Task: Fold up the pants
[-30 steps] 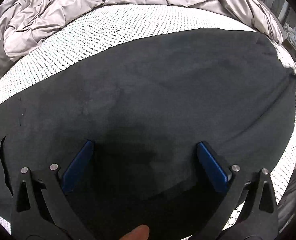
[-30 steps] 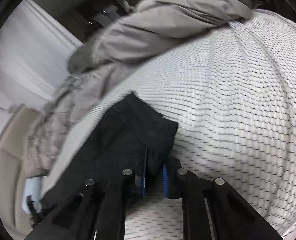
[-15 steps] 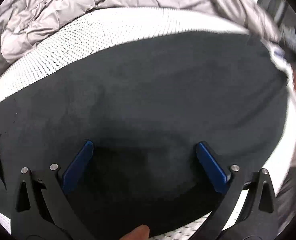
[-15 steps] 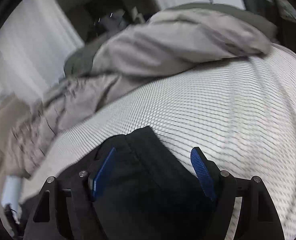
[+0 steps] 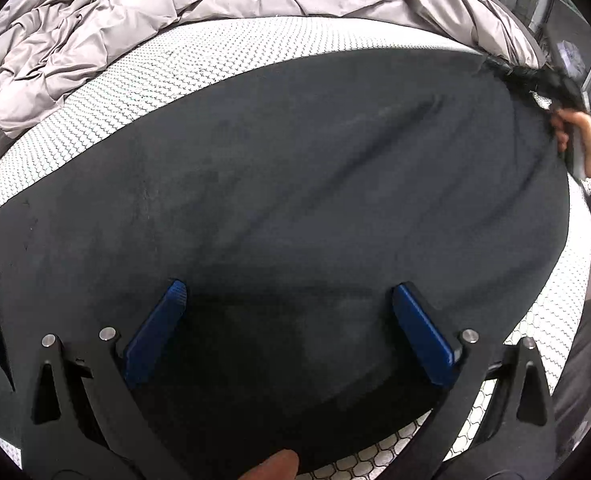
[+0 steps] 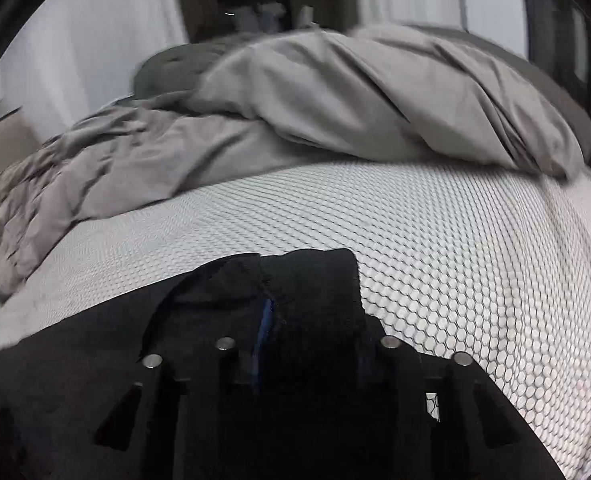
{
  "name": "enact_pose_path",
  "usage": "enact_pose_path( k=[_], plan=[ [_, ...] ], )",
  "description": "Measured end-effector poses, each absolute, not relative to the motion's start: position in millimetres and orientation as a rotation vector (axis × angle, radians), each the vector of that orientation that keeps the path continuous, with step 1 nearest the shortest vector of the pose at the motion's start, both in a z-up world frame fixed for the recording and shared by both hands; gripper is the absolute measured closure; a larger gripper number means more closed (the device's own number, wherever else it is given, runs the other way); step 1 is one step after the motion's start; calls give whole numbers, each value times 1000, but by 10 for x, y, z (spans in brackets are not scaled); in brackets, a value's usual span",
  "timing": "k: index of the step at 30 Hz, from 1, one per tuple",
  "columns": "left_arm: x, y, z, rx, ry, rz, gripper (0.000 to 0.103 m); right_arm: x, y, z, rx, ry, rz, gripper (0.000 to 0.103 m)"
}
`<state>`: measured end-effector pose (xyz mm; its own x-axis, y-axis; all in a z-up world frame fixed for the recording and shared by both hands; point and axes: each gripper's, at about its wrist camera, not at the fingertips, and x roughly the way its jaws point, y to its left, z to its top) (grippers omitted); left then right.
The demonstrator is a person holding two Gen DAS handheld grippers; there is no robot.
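Observation:
Black pants [image 5: 295, 184] lie spread flat across the white honeycomb-patterned mattress [image 5: 143, 80]. My left gripper [image 5: 287, 300] hovers over their near part, blue pads wide apart and nothing between them. At the far right a hand [image 5: 587, 140] holds my right gripper at the pants' end, where the cloth is bunched and raised. In the right wrist view, my right gripper [image 6: 311, 320] has a thick fold of the pants [image 6: 315, 280] between its closing jaws. One blue pad [image 6: 264, 320] shows; cloth hides the other.
A crumpled grey duvet [image 5: 143, 8] is heaped along the far side of the mattress, also seen as the duvet [image 6: 335, 112] in the right wrist view. Bare mattress [image 6: 475, 248] stretches right of the pants. A fingertip [image 5: 271, 466] shows at the bottom edge.
The right gripper let go of the pants' edge, opened wide, rolled and slid along the hem, and now closes on a bunched fold. The left gripper stayed open and still.

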<state>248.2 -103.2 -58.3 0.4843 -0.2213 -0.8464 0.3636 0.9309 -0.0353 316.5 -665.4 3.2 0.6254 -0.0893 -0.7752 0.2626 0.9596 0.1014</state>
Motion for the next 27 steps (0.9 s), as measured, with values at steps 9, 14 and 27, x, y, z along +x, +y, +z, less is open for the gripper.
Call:
enact_pose_path(
  k=[9,14,27],
  plan=[
    [2389,-266,-99,98,894,-213,1,2730,-6699,553,233,751,-219,12],
    [2319,870,32,-102,852,114,1,2306,-6446,764,232,714,-90,10],
    [2260,762,-431,49,1024,2,1,2259,-4575,90,-348,976,293,10]
  ],
)
